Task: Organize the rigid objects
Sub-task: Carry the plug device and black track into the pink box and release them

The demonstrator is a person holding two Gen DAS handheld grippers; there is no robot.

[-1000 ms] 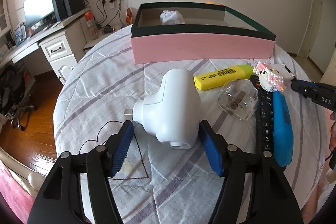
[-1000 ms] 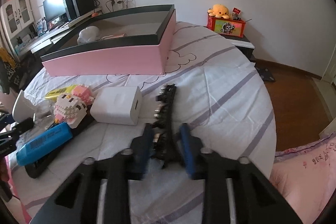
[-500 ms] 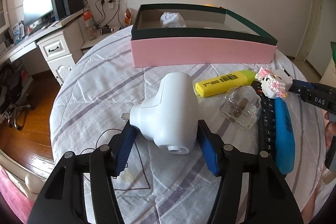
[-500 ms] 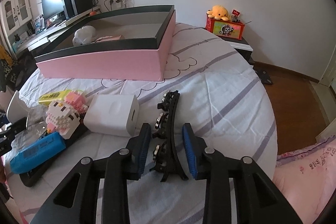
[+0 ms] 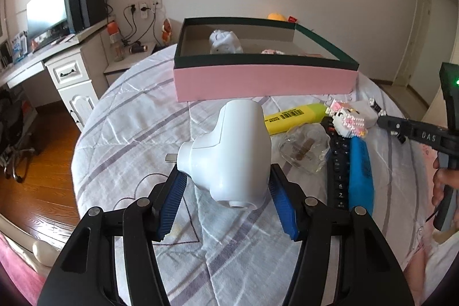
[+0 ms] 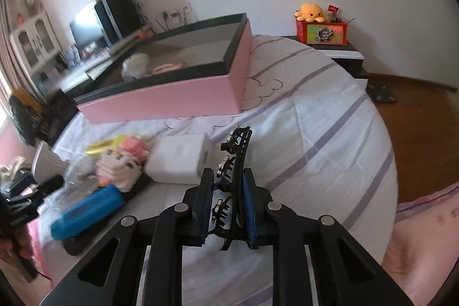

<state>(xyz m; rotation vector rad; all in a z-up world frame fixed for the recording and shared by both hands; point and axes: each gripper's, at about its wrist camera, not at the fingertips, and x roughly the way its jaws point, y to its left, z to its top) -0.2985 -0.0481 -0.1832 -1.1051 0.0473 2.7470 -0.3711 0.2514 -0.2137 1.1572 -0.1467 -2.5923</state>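
Left claw (image 5: pixel 226 191) pinches white plug adapter (image 5: pixel 232 151) above the quilted surface (image 5: pixel 129 139). Right claw (image 6: pixel 228 208) clamped on black hair clip (image 6: pixel 232 162). Pink box (image 5: pixel 264 76), dark-rimmed, holds a white rounded object (image 5: pixel 225 42) and something pink, possibly flat; view blurred.

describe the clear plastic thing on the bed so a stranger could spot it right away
Start at the big pink box with the dark green rim on the striped bedspread. In front of it lies a yellow highlighter, and just below that sits the clear plastic piece, left of the black remote. It is the only see-through item, with a brownish part visible inside.
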